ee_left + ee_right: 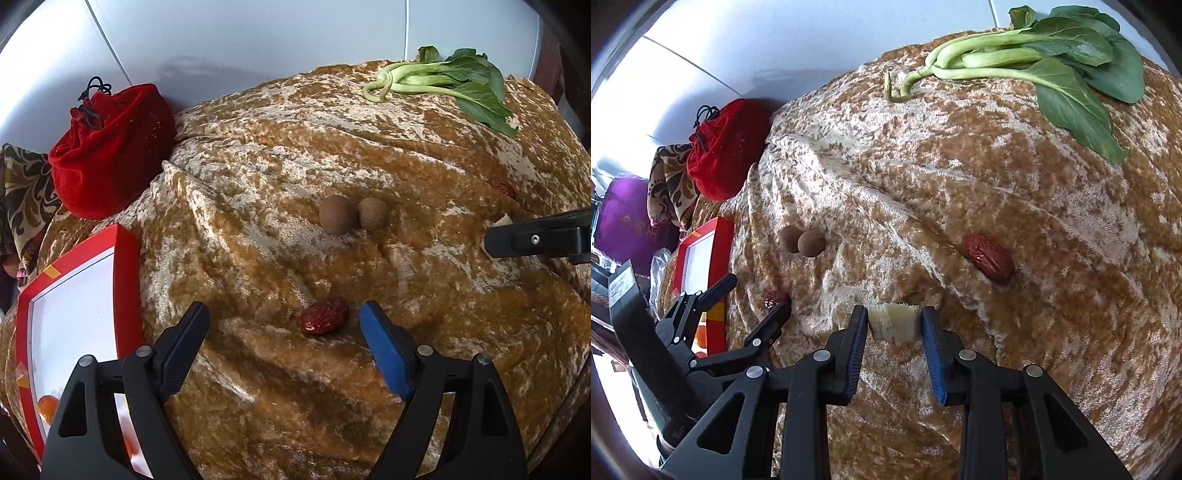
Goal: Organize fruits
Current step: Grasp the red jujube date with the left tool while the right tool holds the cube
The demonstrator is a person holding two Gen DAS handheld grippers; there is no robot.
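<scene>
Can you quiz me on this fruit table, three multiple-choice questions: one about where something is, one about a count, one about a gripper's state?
1. Where does the leafy green lie?
A. On the far side of the gold cloth
B. Inside the red tray
C. On the red pouch

2. How many round brown fruits sit side by side?
A. One
B. Two
C. Four

3. What is the right gripper doing?
A. Standing open over nothing
B. Gripping a red date
C. Shut on a pale chunk

Answers:
1 A, it lies at the cloth's far edge.
2 B, a touching pair.
3 C, both pads press it.
</scene>
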